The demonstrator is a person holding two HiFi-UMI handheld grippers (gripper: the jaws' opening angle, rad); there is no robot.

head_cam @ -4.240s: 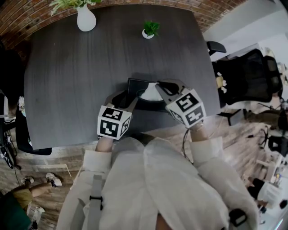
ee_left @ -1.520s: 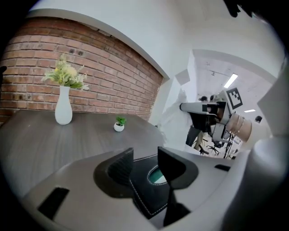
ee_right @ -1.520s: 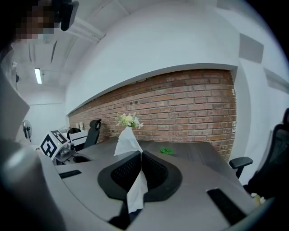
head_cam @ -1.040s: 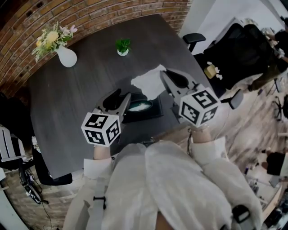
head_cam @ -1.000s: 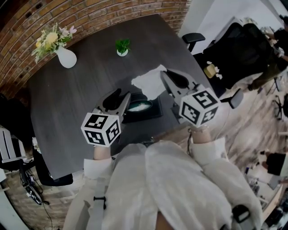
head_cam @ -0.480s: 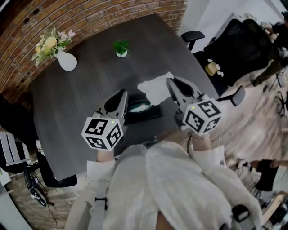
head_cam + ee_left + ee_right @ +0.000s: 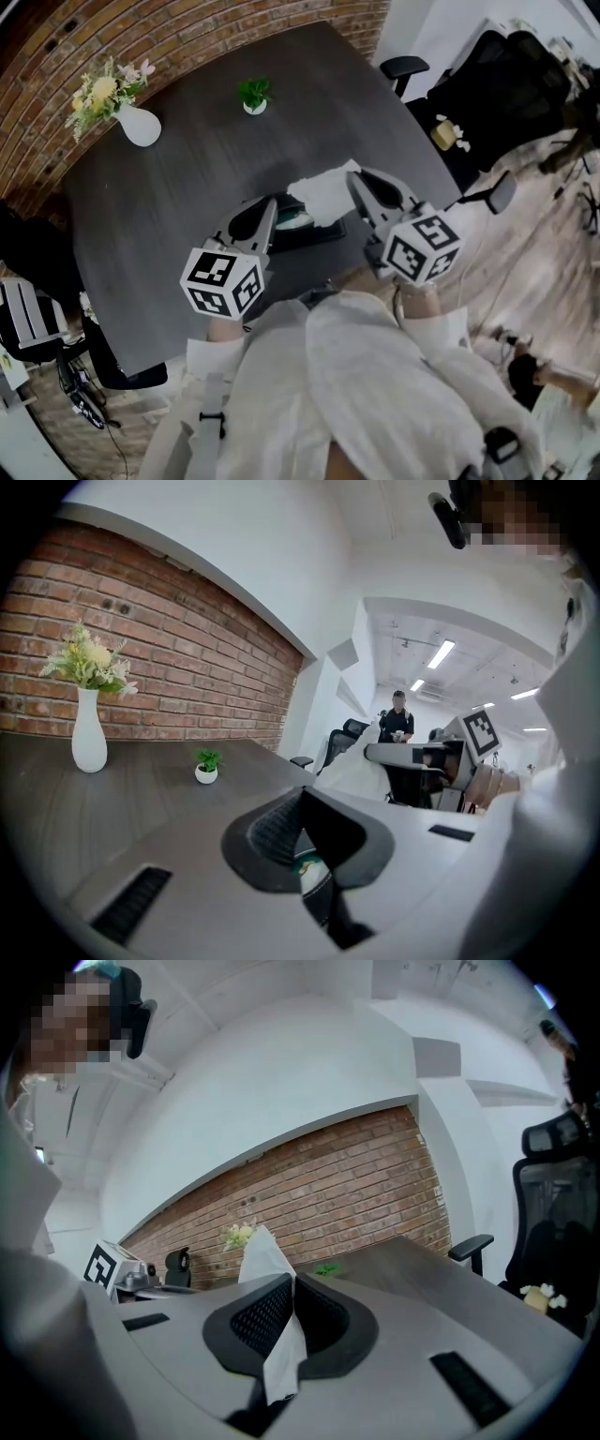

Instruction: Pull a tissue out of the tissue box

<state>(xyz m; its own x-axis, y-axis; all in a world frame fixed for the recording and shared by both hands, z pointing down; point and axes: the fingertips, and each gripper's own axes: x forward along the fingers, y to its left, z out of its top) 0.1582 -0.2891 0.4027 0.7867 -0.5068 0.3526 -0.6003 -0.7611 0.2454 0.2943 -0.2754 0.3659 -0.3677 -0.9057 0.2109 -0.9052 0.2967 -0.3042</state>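
table [image 7: 169,206]: 1 | tissue box [image 7: 309,234]: 1, table's 5 o'clock | tissue [image 7: 323,192]: 1, box's 1 o'clock | white vase [image 7: 139,127] of flowers: 1, table's 10 o'clock | small potted plant [image 7: 253,96]: 1, table's 12 o'clock | grippers: 2, left gripper [image 7: 266,206], right gripper [image 7: 356,180]

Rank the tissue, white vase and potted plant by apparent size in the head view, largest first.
1. tissue, nearest the camera.
2. white vase.
3. potted plant, only slightly smaller than the vase.

We see a white tissue [image 7: 323,192], a black tissue box [image 7: 323,234], a dark grey wood-grained worktop [image 7: 178,187] and a red-brown brick wall [image 7: 187,37].
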